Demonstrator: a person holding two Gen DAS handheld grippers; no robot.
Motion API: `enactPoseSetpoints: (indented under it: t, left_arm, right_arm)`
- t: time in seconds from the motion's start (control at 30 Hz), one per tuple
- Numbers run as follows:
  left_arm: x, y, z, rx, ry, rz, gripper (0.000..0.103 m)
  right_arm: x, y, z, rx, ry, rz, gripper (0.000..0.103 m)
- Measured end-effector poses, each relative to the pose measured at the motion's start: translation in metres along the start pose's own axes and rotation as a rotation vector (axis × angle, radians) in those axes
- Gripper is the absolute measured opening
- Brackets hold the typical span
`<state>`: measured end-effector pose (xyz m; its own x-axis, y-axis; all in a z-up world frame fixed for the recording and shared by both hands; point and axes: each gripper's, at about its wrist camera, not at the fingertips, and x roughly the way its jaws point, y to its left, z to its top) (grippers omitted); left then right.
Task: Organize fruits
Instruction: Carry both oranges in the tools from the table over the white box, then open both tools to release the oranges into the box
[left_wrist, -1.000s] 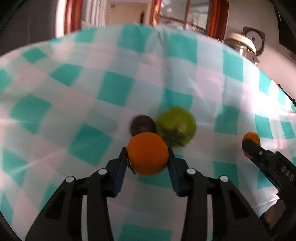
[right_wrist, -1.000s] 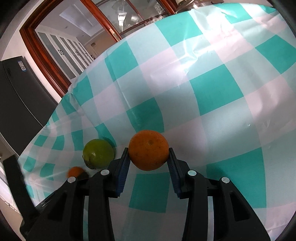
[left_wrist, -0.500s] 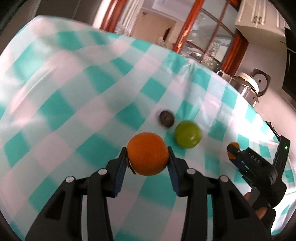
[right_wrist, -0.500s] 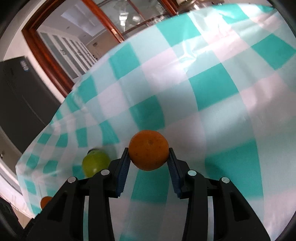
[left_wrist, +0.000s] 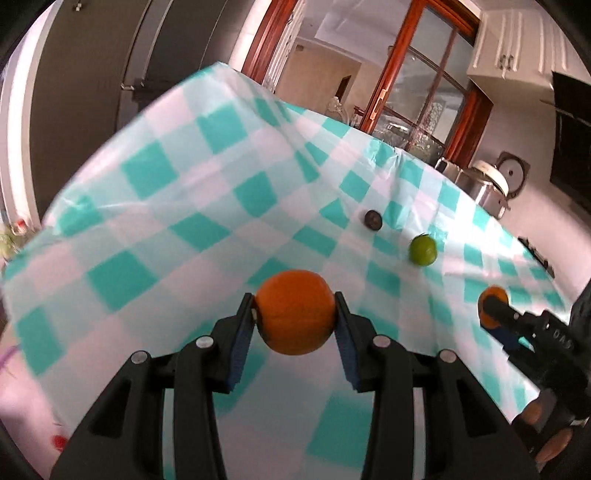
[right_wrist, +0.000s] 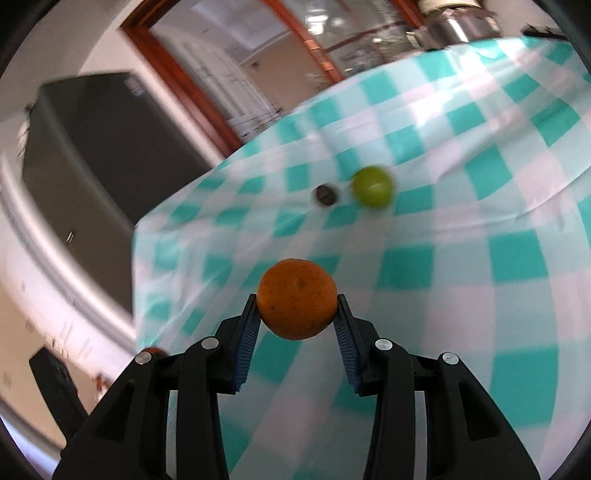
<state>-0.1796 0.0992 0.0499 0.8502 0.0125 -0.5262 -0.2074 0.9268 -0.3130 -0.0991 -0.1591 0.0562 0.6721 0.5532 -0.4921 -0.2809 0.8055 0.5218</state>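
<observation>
Meanwhile, an orange (left_wrist: 294, 312) clamped in the left hand-held gripper (left_wrist: 294, 321), another orange (right_wrist: 297, 309) in the right hand-held gripper (right_wrist: 297, 321); lettering blurred.

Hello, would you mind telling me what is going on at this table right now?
A person is sorting fruit with a hand-held tool in each hand. The left tool is shut on an orange, held above the checked tablecloth. The right tool grips a second orange in the same way. A green fruit and a small dark fruit lie on the cloth, close together but apart. No bowl or basket is in view, so where the oranges are headed cannot be told.
</observation>
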Motion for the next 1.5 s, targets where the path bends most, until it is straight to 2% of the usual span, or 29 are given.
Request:
enactPoseSetpoints:
  t: [0.17, 0.3, 0.43, 0.57, 0.67, 0.8, 0.93, 1.0, 1.13, 1.27, 1.43, 1.5]
  left_arm:
    - [-0.046, 0.043, -0.025, 0.024, 0.004, 0.053, 0.042]
    - [-0.079, 0.081, -0.045, 0.07, 0.001, 0.158, 0.042]
    - [-0.096, 0.114, -0.062, 0.117, 0.023, 0.256, 0.042]
    - [-0.103, 0.154, -0.081, 0.083, 0.078, 0.315, 0.042]
    - [-0.1, 0.182, -0.094, 0.055, 0.137, 0.359, 0.042]
    - [-0.087, 0.21, -0.112, 0.084, 0.253, 0.435, 0.042]
    - [-0.06, 0.231, -0.131, 0.138, 0.385, 0.528, 0.043]
    - [-0.05, 0.246, -0.139, 0.114, 0.433, 0.539, 0.043]
    - [-0.041, 0.275, -0.148, 0.018, 0.487, 0.54, 0.043]
    - [-0.041, 0.297, -0.149, -0.03, 0.502, 0.578, 0.043]
    - [-0.029, 0.307, -0.147, -0.011, 0.531, 0.631, 0.043]
    - [-0.024, 0.312, -0.149, -0.016, 0.548, 0.626, 0.043]
  right_arm:
    - [-0.01, 0.058, -0.042, -0.168, 0.073, 0.044, 0.041]
    - [-0.01, 0.109, -0.079, -0.314, 0.136, 0.107, 0.041]
    - [0.0, 0.155, -0.122, -0.453, 0.226, 0.172, 0.041]
    - [0.018, 0.194, -0.18, -0.628, 0.345, 0.208, 0.041]
    - [0.028, 0.208, -0.213, -0.71, 0.421, 0.225, 0.041]
    - [0.045, 0.224, -0.259, -0.82, 0.537, 0.238, 0.041]
    - [0.073, 0.231, -0.291, -0.876, 0.655, 0.229, 0.041]
    - [0.088, 0.233, -0.308, -0.9, 0.715, 0.216, 0.041]
    - [0.115, 0.232, -0.328, -0.922, 0.799, 0.193, 0.041]
    - [0.131, 0.236, -0.348, -0.974, 0.849, 0.174, 0.041]
    - [0.152, 0.246, -0.375, -1.066, 0.895, 0.127, 0.041]
    - [0.154, 0.249, -0.378, -1.092, 0.897, 0.116, 0.041]
